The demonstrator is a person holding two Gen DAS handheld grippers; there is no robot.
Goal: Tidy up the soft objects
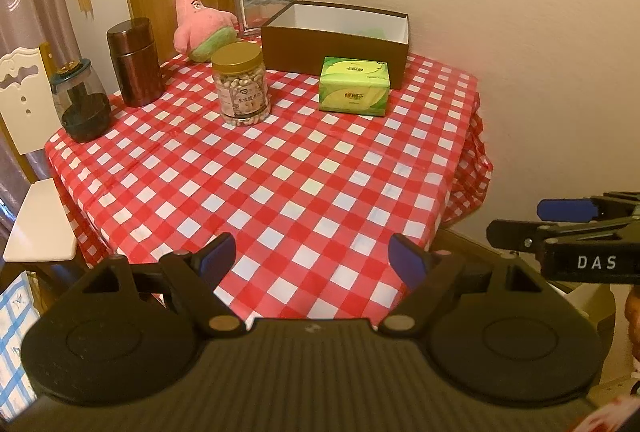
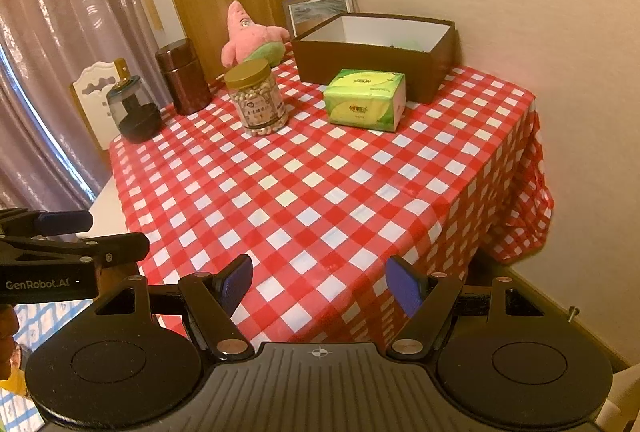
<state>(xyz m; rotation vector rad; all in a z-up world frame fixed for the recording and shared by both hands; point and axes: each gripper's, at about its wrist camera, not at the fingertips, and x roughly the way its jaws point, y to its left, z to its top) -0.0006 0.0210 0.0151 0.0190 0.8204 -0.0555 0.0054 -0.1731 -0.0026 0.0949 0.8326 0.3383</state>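
Pink star-shaped plush toy (image 1: 202, 22) sits at the table's far edge, at ten o'clock from the open brown cardboard box (image 1: 340, 46). Green soft tissue pack (image 1: 355, 86) lies just at the box's six o'clock, touching or nearly so. Gold-lidded clear plastic jar (image 1: 241, 86) stands at the pack's nine o'clock. Left gripper (image 1: 314, 262) and right gripper (image 2: 318, 284) hover over the red-checked tablecloth (image 1: 280, 184), both released, jaws empty.

Two black handheld grippers, the left gripper (image 1: 312, 258) and right gripper (image 2: 319, 280), had blue pads and white lettering.
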